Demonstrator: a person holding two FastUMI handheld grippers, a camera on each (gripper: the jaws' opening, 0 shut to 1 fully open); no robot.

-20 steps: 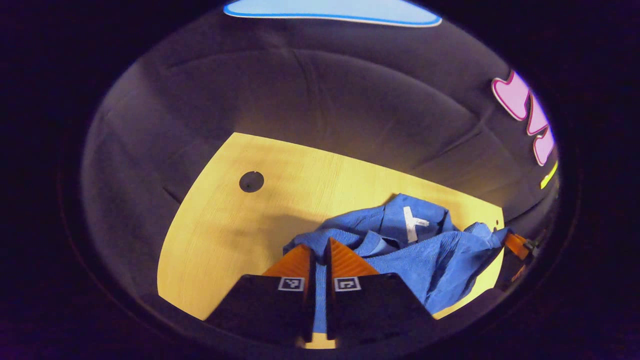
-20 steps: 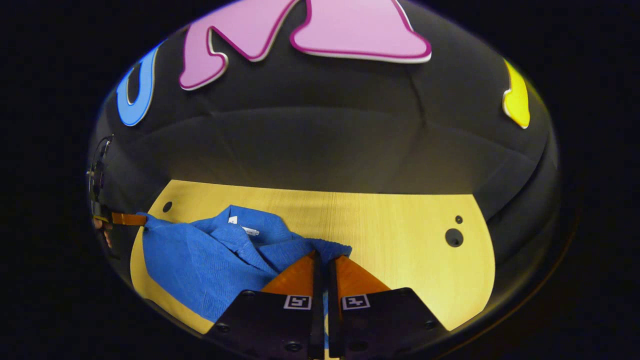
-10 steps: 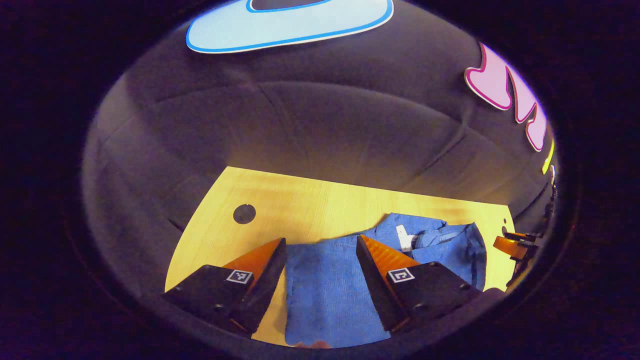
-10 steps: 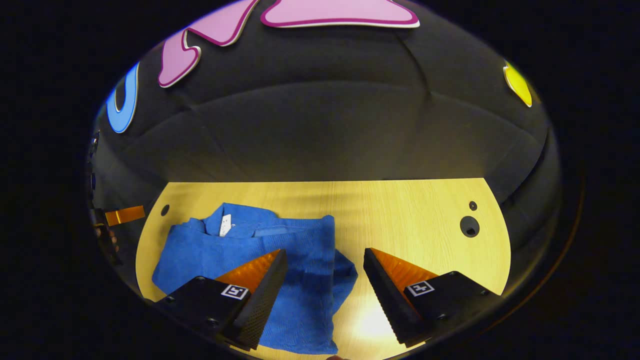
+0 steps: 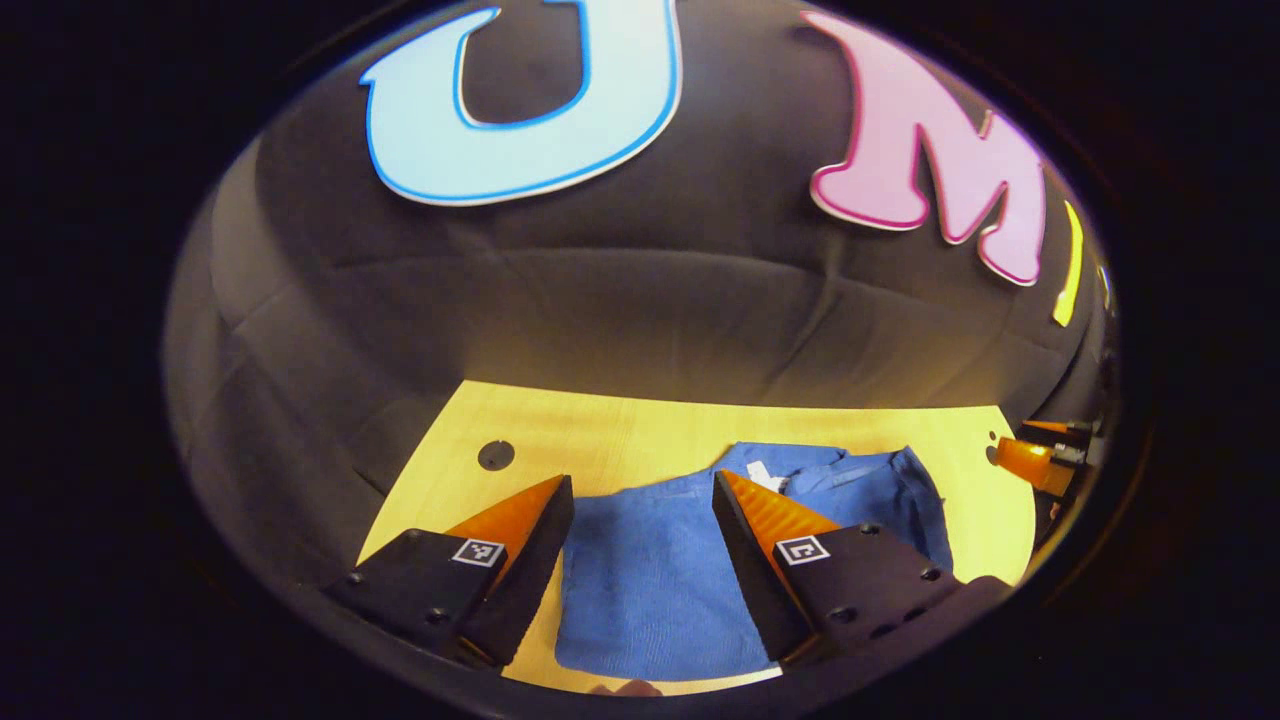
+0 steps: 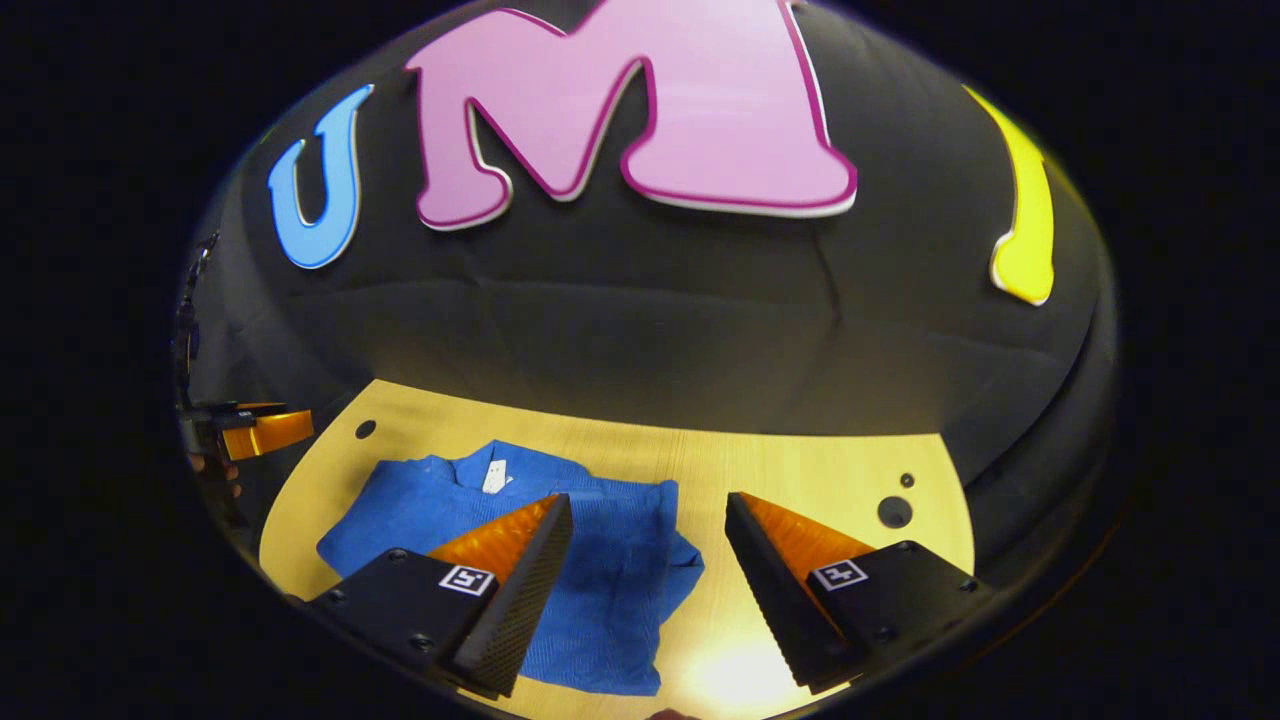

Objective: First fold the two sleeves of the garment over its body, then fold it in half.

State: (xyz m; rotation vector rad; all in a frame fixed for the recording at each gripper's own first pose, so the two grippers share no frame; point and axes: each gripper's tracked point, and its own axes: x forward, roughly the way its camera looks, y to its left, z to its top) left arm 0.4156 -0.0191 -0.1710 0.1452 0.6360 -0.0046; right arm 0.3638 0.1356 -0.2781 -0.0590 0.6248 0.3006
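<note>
A blue knit garment (image 5: 650, 570) lies folded into a compact rectangle on the light wooden table (image 5: 620, 440), its collar and white tag (image 5: 760, 474) toward the far side. My left gripper (image 5: 642, 492) hovers open above it, nothing between its fingers. In the right gripper view the same garment (image 6: 620, 590) lies at lower left with its tag (image 6: 494, 474) showing, and my right gripper (image 6: 648, 505) stands open above its right edge, holding nothing. The other gripper (image 6: 262, 430) shows at the far left of that view, and at the far right (image 5: 1035, 455) of the left gripper view.
The table (image 6: 800, 470) has round cable holes: one (image 5: 496, 455) at the far left, one (image 6: 893, 511) at the far right. Black cloth wall rises just behind the table. Bare wood lies right of the garment.
Both grippers were shut on the garment a second ago. They let it go, opened, and have since lifted and drawn back; the garment now lies flat and folded.
</note>
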